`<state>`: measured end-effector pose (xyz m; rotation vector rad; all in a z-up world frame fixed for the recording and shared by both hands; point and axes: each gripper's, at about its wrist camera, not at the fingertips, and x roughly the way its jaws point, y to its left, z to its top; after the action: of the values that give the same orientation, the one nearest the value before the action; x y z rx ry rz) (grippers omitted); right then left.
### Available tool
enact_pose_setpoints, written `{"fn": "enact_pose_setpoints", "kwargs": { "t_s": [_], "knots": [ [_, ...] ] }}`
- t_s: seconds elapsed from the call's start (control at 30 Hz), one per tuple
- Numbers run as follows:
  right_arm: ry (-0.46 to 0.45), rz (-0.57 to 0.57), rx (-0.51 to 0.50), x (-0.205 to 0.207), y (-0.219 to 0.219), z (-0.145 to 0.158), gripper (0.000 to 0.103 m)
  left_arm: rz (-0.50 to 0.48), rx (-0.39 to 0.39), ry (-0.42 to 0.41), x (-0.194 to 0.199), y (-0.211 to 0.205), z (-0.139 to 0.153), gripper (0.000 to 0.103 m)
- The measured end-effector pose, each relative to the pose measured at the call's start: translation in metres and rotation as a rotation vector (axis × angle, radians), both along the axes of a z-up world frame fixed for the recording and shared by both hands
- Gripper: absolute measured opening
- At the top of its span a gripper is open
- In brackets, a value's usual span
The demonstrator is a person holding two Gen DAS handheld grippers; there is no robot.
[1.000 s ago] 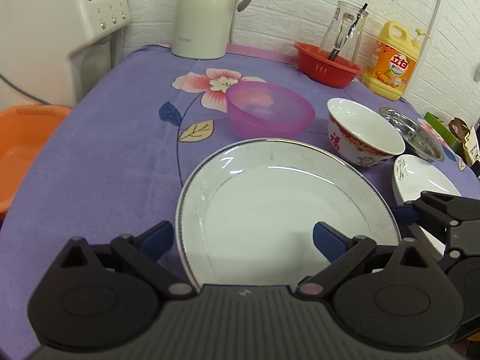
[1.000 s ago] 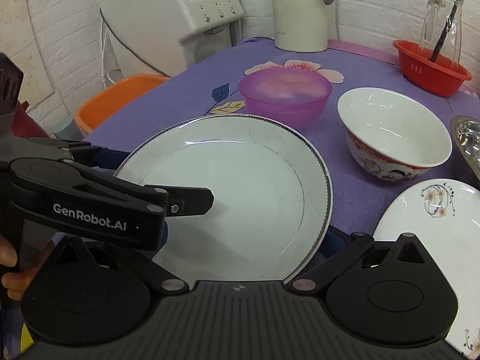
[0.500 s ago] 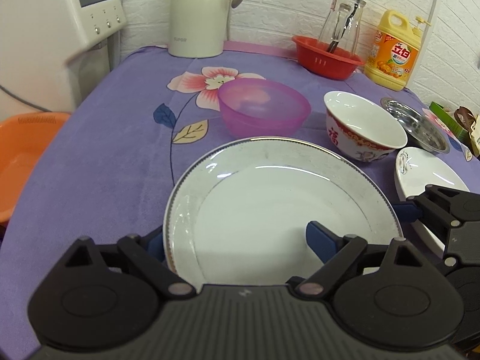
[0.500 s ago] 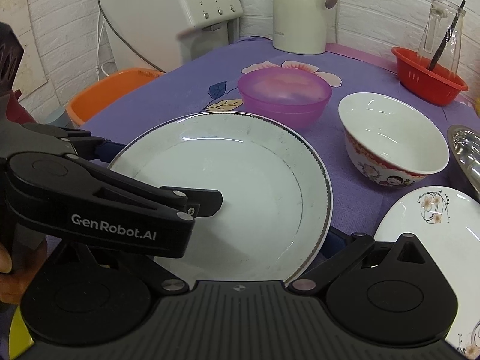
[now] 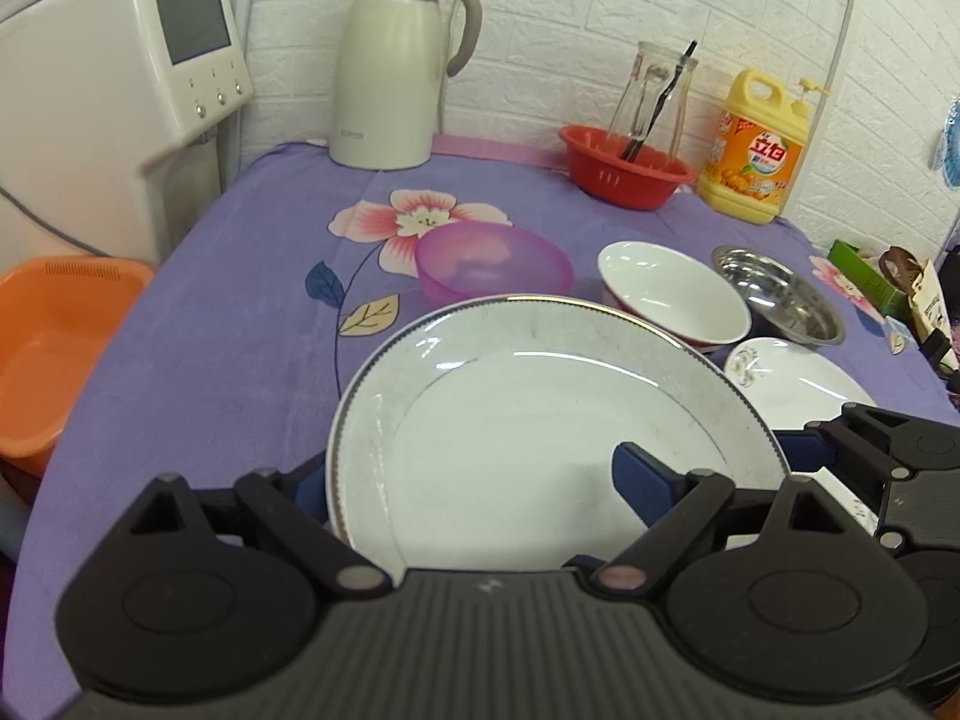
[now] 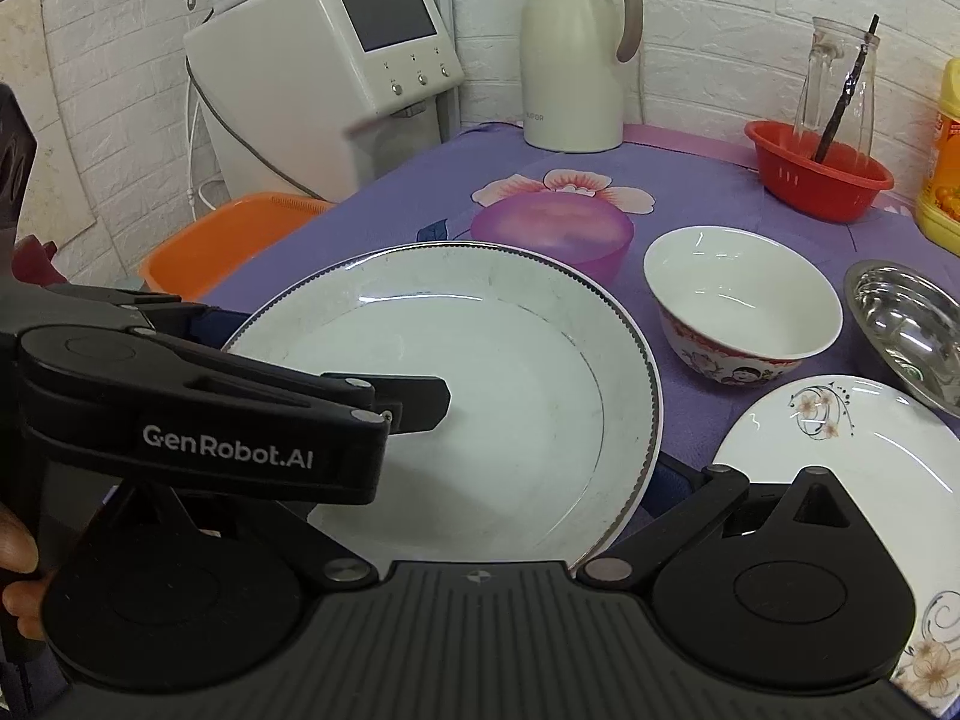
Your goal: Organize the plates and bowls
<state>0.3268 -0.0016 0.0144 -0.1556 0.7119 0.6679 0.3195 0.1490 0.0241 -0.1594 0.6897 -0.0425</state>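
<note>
Left gripper (image 5: 474, 480) is clamping the large white plate (image 5: 540, 420) across its near-left rim, one finger under, one on top. Right gripper (image 6: 600, 480) is straddling its right rim; whether its jaws are closing, cannot tell. The plate is sitting just in front of the purple bowl (image 5: 492, 258).

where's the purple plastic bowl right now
The translucent purple plastic bowl sits mid-table on the flowered purple cloth, just behind the large white plate and left of the white bowl with red pattern.

purple floral tablecloth (image 5: 240, 360), pink bowl (image 5: 492, 261), white bowl (image 5: 675, 294), steel bowl (image 5: 780, 294), flowered plate (image 6: 852, 456), kettle (image 5: 396, 66), red basket (image 5: 624, 171)
</note>
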Motion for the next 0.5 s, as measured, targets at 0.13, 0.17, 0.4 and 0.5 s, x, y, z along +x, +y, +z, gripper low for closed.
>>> {"fn": "enact_pose_setpoints", "kwargs": {
  "t_s": [0.13, 0.17, 0.4, 0.5],
  "knots": [
    [-0.007, -0.001, 0.01, -0.022, -0.005, 0.008, 0.103, 0.003, -0.01, -0.027, -0.029, -0.004, 0.009, 0.09],
    [-0.008, 0.0, 0.01, -0.029, -0.007, 0.009, 0.103, 0.004, -0.012, -0.031, -0.037, -0.006, 0.01, 0.09],
    [0.009, -0.011, 0.032, -0.08, -0.018, 0.008, 0.103, 0.0, -0.035, -0.04, -0.092, -0.019, 0.006, 0.09],
    [0.02, -0.023, 0.042, -0.101, -0.025, 0.004, 0.103, -0.007, -0.049, -0.028, -0.109, -0.027, -0.001, 0.09]
  ]
}}
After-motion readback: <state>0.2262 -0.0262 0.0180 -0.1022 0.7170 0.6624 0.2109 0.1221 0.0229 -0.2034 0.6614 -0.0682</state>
